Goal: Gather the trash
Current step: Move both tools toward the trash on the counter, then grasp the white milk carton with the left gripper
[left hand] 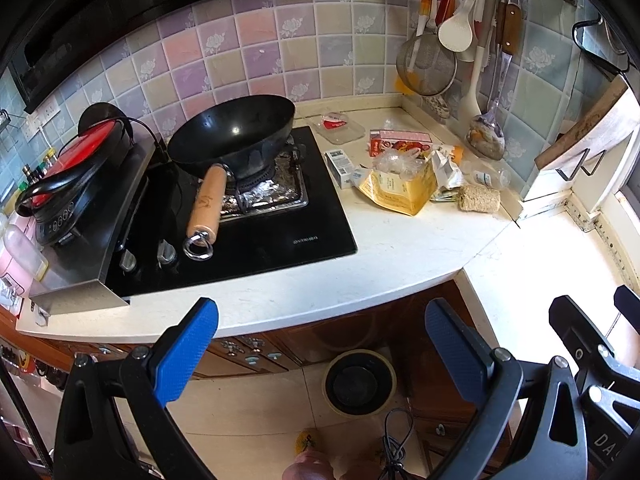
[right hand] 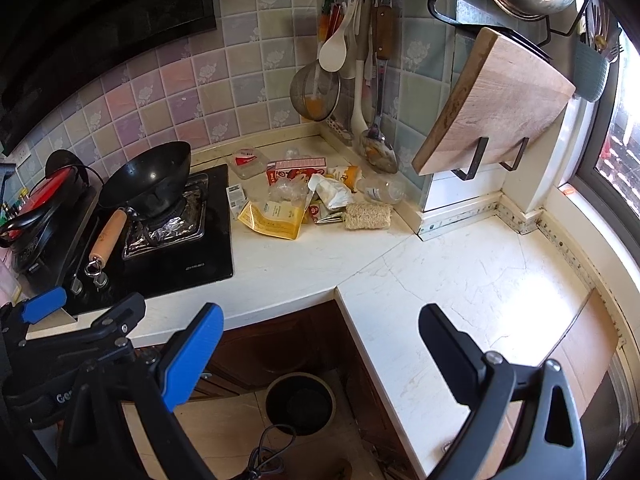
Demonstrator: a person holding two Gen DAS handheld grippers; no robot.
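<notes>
The left gripper is hovering with its jaws spread wide and nothing between them, out in front of the counter edge. The right gripper is hanging beside it, likewise gaping and empty, over the inner corner of the countertop. Below both, a dark trash bin is standing on the floor. Well beyond the fingertips, the trash pile is lying in the far counter corner: a yellow pouch, a red carton, a clear plastic tray and crumpled wrappers. A black wok is sitting on the stove, left of the pile.
</notes>
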